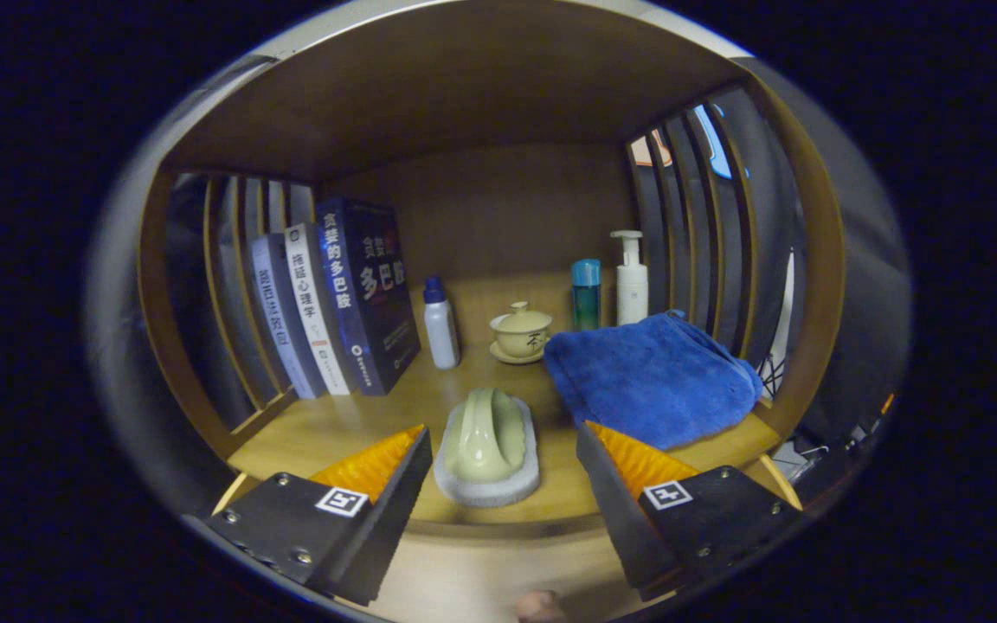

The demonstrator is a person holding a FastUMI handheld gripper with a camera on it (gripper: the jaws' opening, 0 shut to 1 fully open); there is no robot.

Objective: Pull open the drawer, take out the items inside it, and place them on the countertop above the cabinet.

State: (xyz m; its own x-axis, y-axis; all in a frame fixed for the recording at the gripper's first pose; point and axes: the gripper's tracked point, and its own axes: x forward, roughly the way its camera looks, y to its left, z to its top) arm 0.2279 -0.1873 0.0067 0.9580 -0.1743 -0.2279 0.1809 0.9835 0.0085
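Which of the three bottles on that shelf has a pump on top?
The white bottle at the back right, behind the blue towel. The teal bottle beside it and the blue-capped white one by the books have plain caps.

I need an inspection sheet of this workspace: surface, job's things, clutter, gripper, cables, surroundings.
Surface: wooden countertop inside a slatted shelf.
Job's things: scrubbing brush lies on the countertop between the fingers; folded blue towel beside it, by the right finger. The drawer: nothing seen.
Clutter: three books upright, white bottle, lidded teacup on saucer, teal bottle, pump bottle.
Gripper: hand-held gripper open, fingers either side of the brush, apparently not touching.
Cables: some wires beyond the slats.
Surroundings: slatted side walls.
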